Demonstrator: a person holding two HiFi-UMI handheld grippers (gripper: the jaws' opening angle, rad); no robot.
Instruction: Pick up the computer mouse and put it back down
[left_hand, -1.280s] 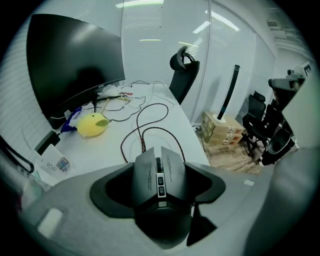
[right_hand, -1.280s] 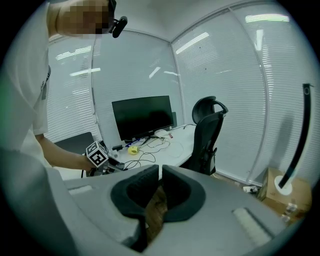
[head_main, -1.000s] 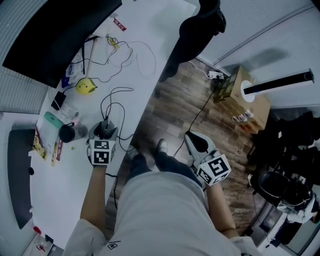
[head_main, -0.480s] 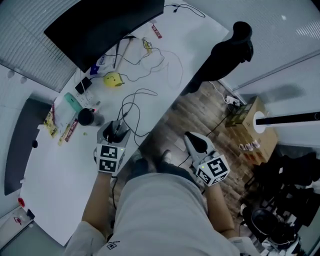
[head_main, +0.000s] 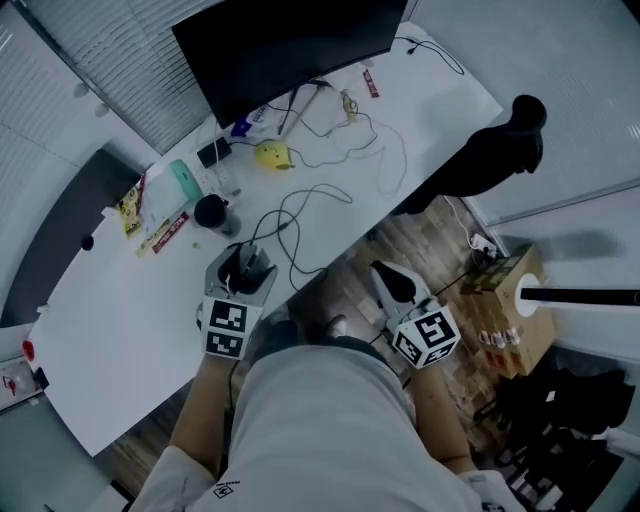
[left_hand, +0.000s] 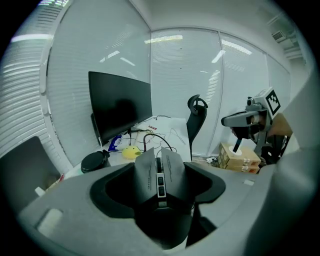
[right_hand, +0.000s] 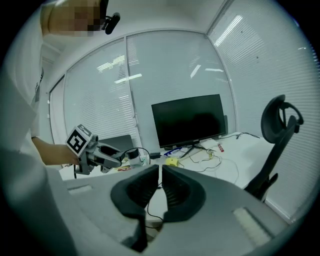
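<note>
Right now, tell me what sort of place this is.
Probably an office: a large dark monitor stands on a white desk, a black office chair sits at the desk's far end, and slatted blinds hang behind the monitor.

This is an office. A long white bench (head_main: 130, 340) carries a large dark monitor (head_main: 290, 45) on a stand, with loose cables (head_main: 375, 140) trailing across the top and small desk clutter beside it. A black swivel chair (head_main: 500, 150) with a headrest stands at the bench's far end. The walls are floor-to-ceiling glass partitions (left_hand: 185, 75) backed by slatted blinds (head_main: 130, 60), lit by reflected ceiling strip lights. The floor (head_main: 410, 240) is wood-patterned, and a cardboard box (head_main: 510, 300) sits on it near a wall.
</note>
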